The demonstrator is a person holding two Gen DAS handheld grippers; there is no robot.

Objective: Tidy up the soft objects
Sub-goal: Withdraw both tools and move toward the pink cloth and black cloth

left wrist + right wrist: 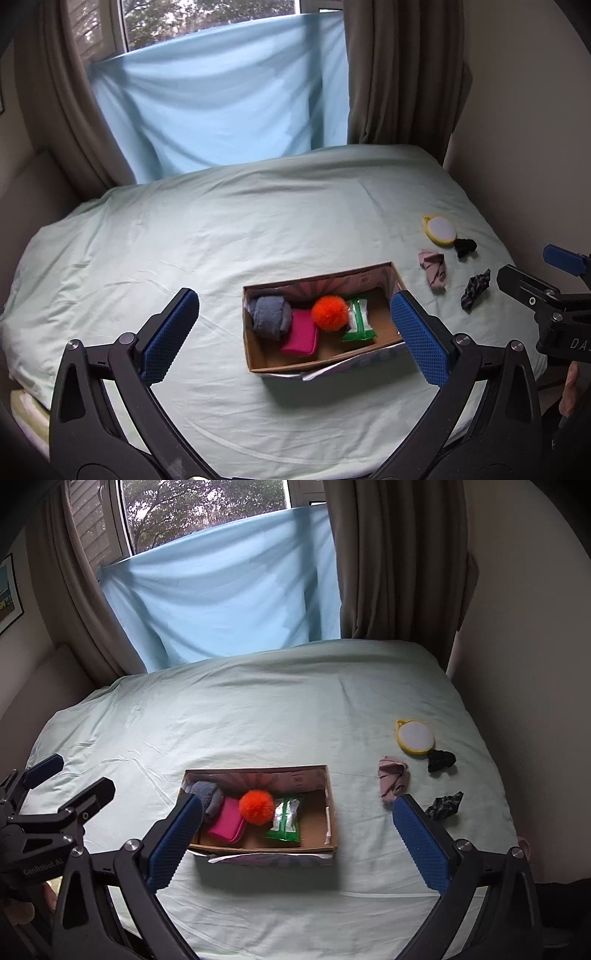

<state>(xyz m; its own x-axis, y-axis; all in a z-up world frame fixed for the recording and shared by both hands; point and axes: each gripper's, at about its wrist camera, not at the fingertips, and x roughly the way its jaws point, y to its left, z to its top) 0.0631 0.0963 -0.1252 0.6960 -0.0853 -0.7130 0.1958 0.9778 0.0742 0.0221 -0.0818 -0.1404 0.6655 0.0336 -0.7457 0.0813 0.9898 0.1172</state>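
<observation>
A cardboard box (384, 354) (330, 808) sits on the bed. It holds a grey rolled cloth (269, 317) (207, 794), a pink pouch (301, 334) (226, 823), an orange pom-pom (330, 313) (256, 806) and a green wipes pack (359, 320) (285, 821). Right of the box lie a pink cloth (433, 269) (393, 777), a black scrunchie (464, 247) (440, 760), a patterned scrunchie (475, 288) (445, 805) and a yellow round mirror (439, 229) (415, 737). My left gripper (295, 332) is open and empty above the box's near side. My right gripper (299, 834) is open and empty, near the box's front.
The bed (184, 236) (221, 709) has a pale green sheet. A blue sheet (221, 103) hangs over the window between brown curtains (399, 74). A wall (535, 129) runs along the bed's right side. Each gripper shows at the edge of the other's view.
</observation>
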